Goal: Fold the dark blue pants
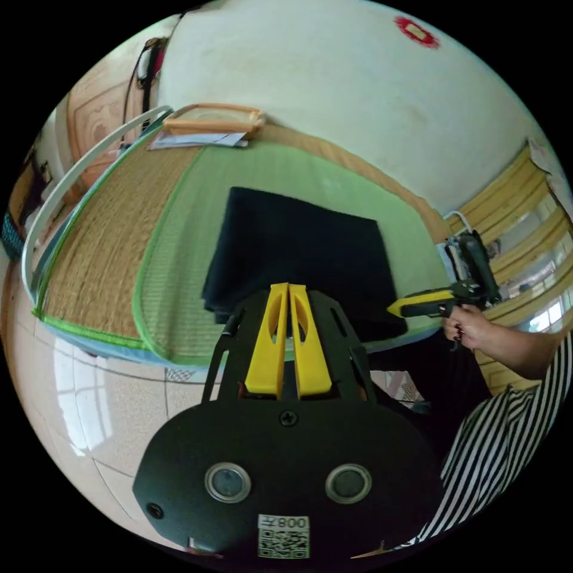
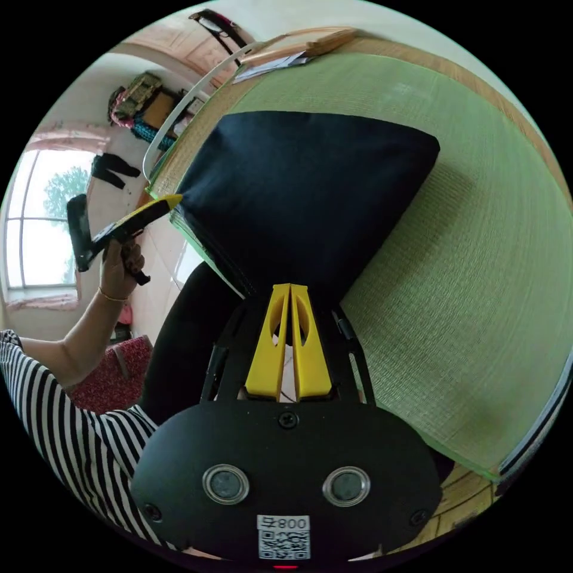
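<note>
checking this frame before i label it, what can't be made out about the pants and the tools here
- Left gripper view: the near edge of the dark blue pants is hidden behind the left tool, so a pinch on cloth cannot be confirmed.
- Right gripper view: the right tool covers the pants corner in the same way.
- Both views: the folded layers under the top face are hidden.
- Right gripper view: the green mat is cut off by the picture's edge.
</note>
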### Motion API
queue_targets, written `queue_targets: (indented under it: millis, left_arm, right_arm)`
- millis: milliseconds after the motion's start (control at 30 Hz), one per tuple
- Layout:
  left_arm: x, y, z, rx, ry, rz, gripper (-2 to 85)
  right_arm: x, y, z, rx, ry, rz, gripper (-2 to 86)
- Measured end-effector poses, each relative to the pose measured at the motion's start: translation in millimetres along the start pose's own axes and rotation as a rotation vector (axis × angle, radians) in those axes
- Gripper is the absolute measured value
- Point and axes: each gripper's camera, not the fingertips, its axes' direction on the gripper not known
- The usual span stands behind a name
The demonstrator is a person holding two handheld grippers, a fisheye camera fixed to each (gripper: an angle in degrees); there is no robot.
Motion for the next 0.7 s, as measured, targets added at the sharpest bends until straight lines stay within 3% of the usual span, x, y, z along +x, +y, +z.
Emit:
queue_targets:
  millis: [133, 333, 700]
  left_arm:
    - [74.2, -6.2, 47.1, -0.112, 0.143, 0.167, 0.1]
    - [133.4, -9.0, 124.4, -0.348, 0.103, 0.276, 0.1]
    - [150.8, -9.7, 165.6, -0.376, 0.078, 0.309, 0.0]
  right_arm:
    - [-1.6, -5.8, -41.6, 0.029, -0.007, -0.057, 0.1]
    - [61.7, -49.8, -124.3, 0.190, 0.009, 0.095, 0.0]
    - [120.0, -135.3, -171.7, 0.136, 0.021, 0.184, -0.1]
